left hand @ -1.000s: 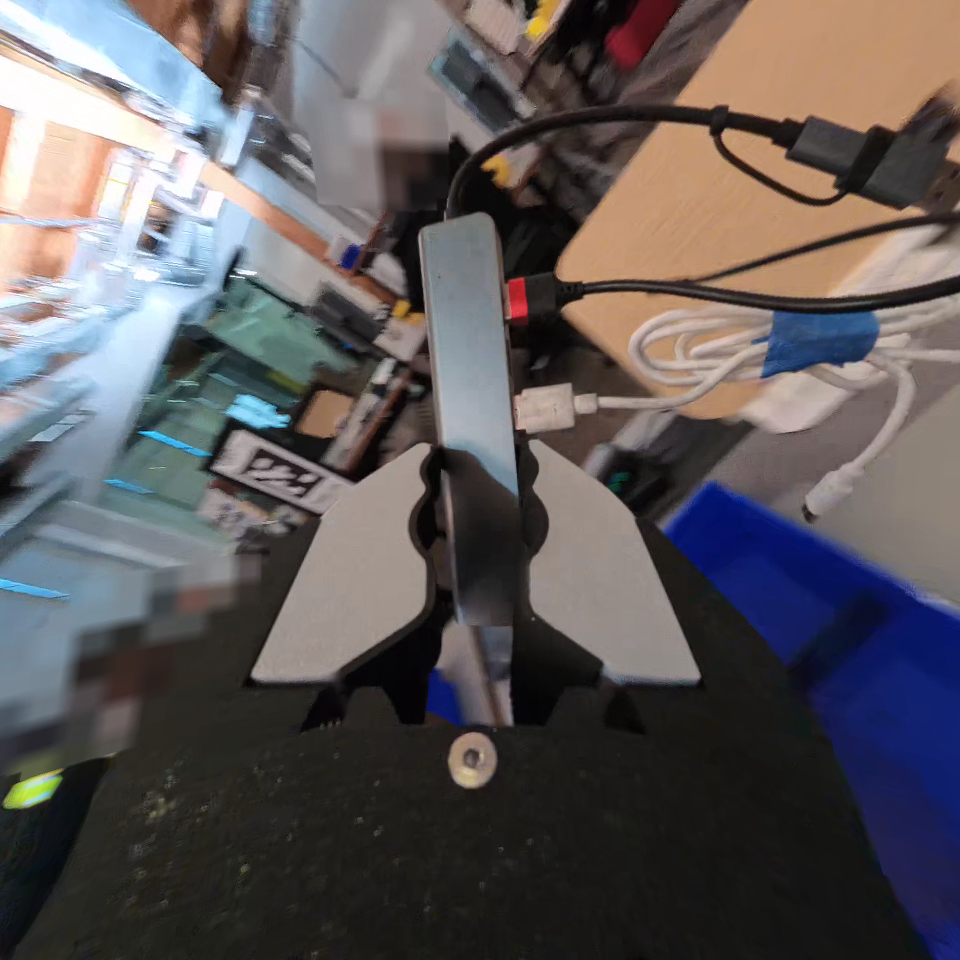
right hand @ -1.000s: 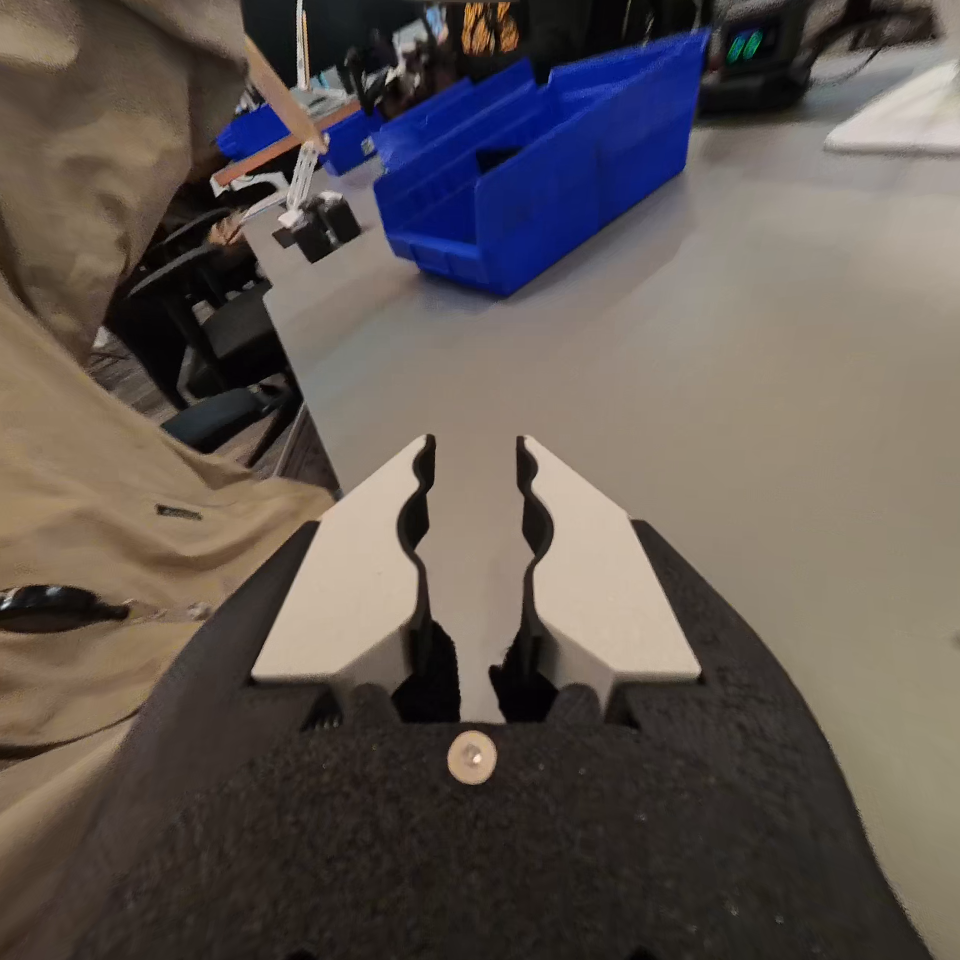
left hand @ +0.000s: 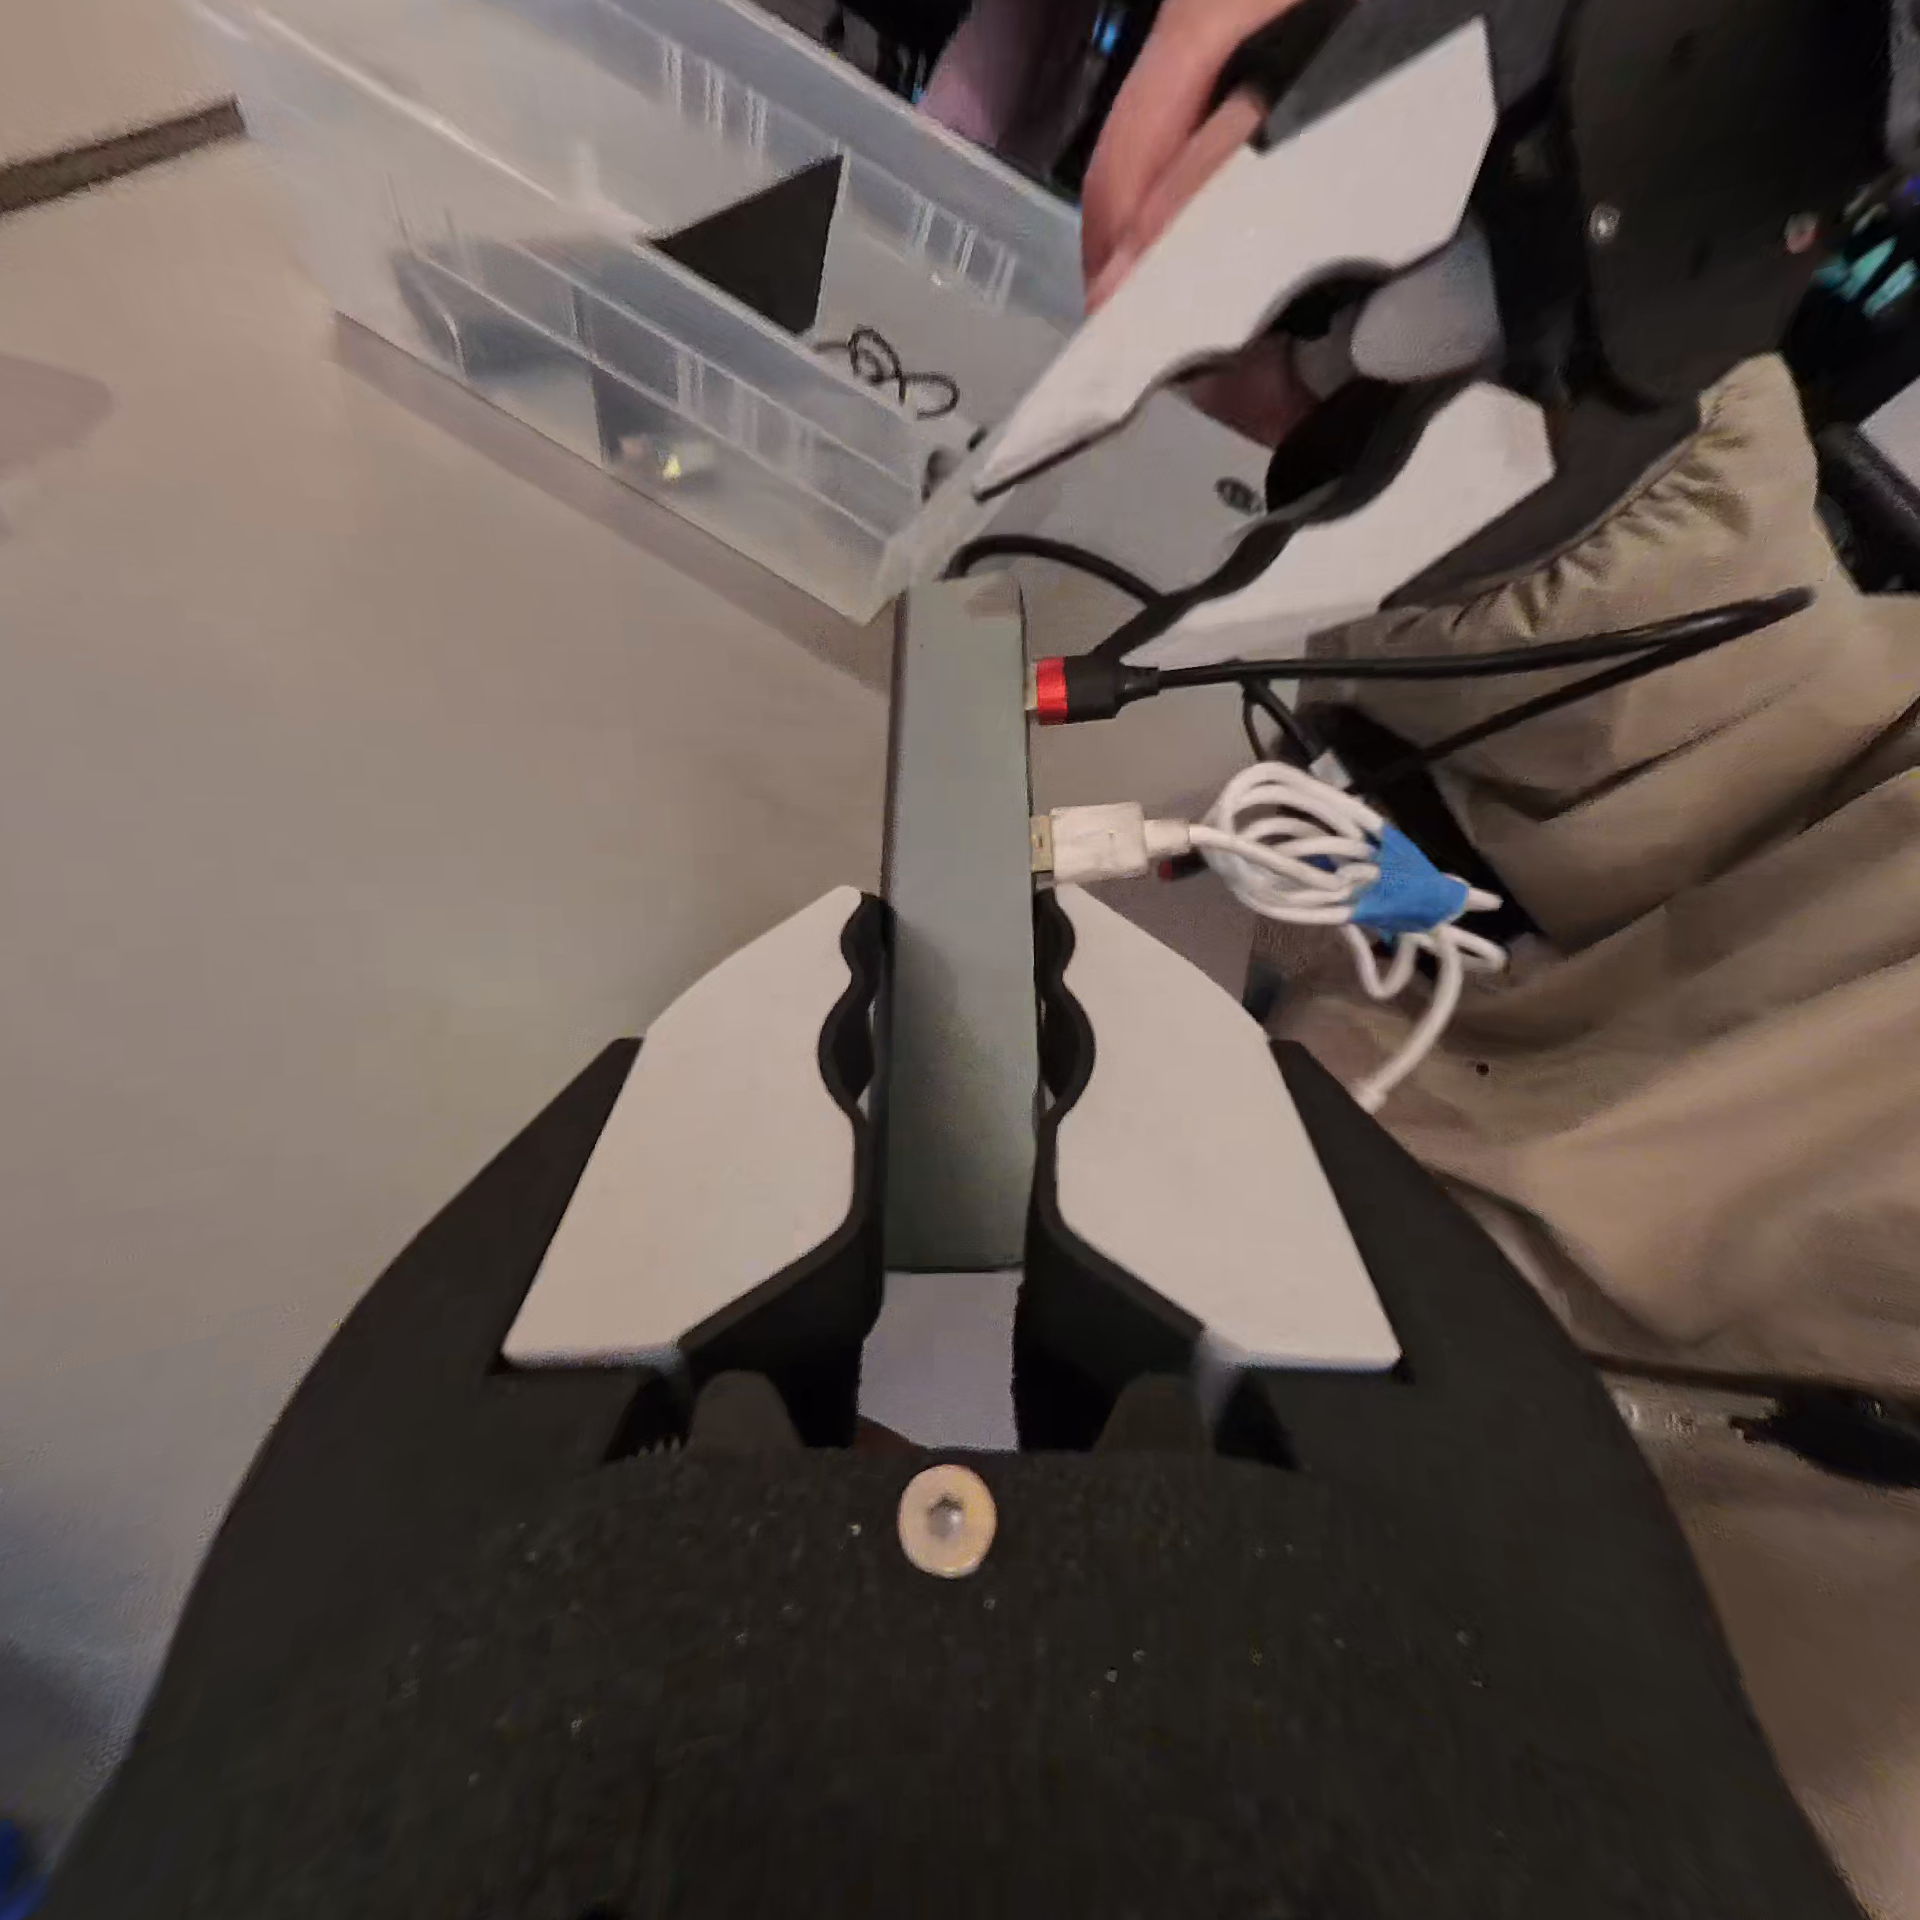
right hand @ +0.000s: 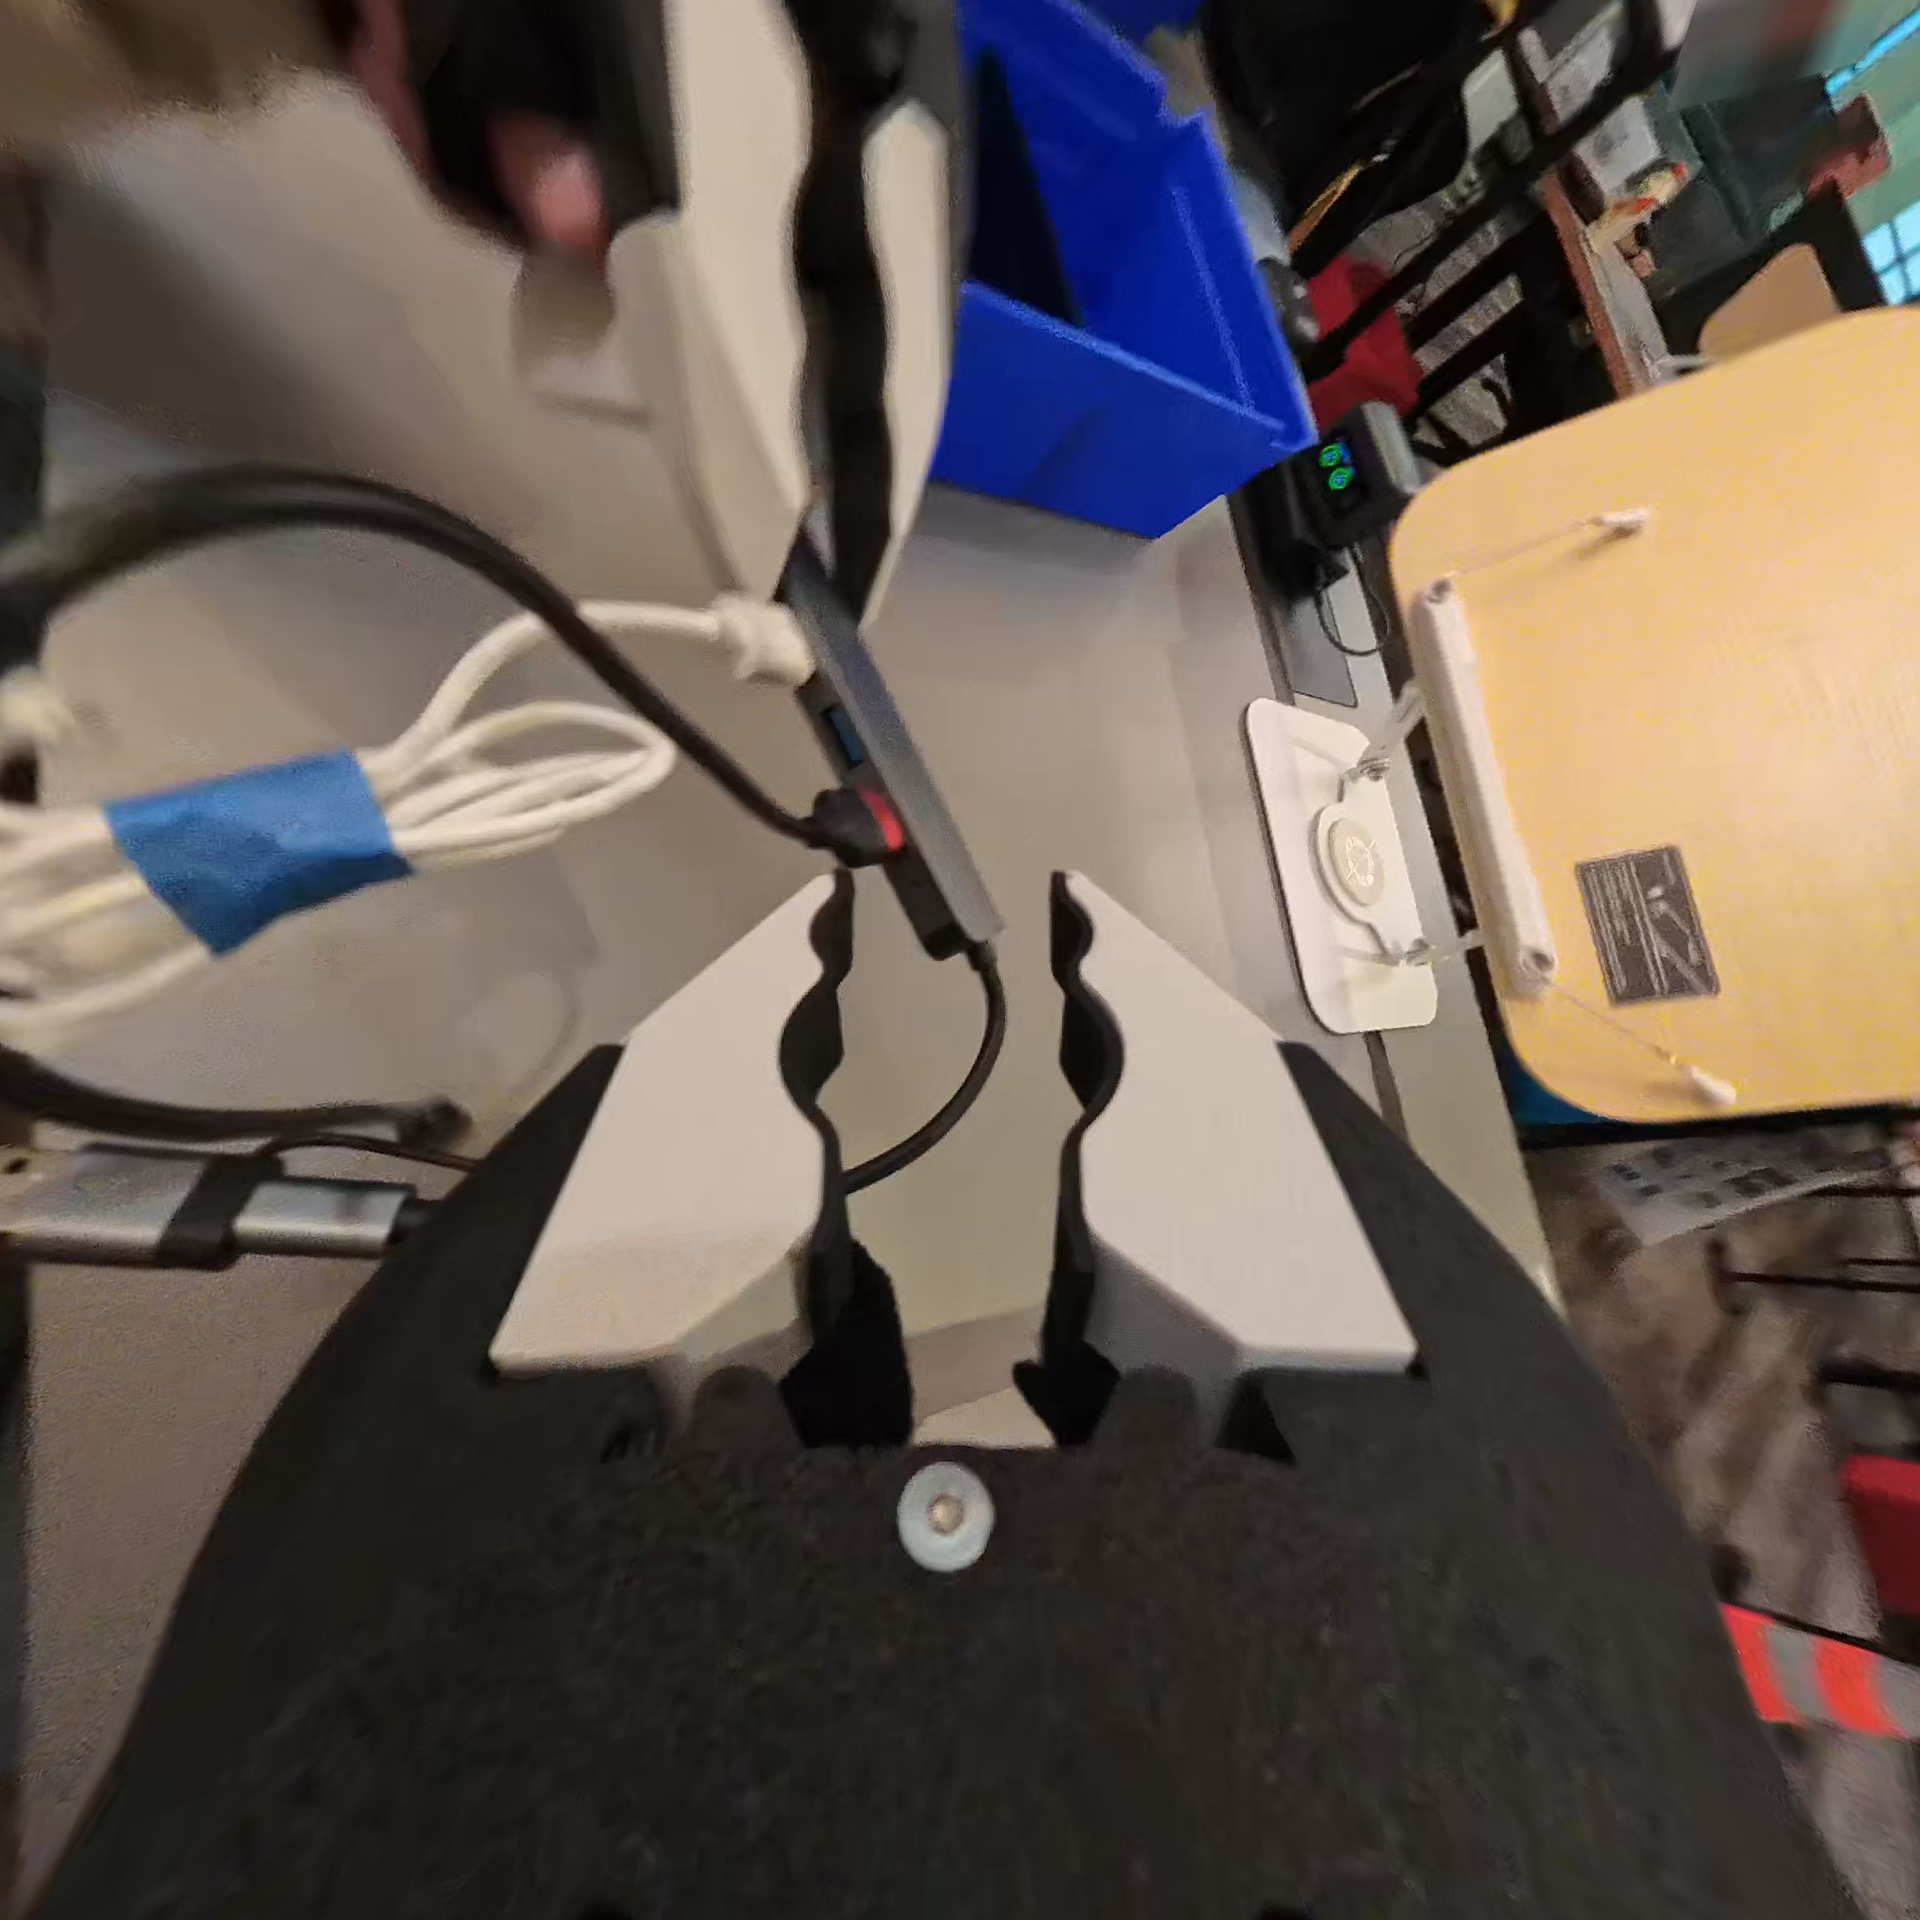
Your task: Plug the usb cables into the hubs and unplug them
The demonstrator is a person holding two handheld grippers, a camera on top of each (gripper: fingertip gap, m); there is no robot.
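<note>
The left gripper (left hand: pixel 956 1039) clenched a slim grey USB hub (left hand: pixel 958 935) edge-up above the bench (left hand: pixel 364 831). A red-collared black plug (left hand: pixel 1081 688) and a white plug (left hand: pixel 1096 842) sat in its right side. The right gripper (right hand: pixel 951 935) was released, spread around the hub's cable end.

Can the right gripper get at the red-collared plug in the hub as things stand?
Probably yes. The right gripper is open beside the red-collared plug, nothing between them. The left gripper clamps the hub farther along, leaving that port side free.
</note>
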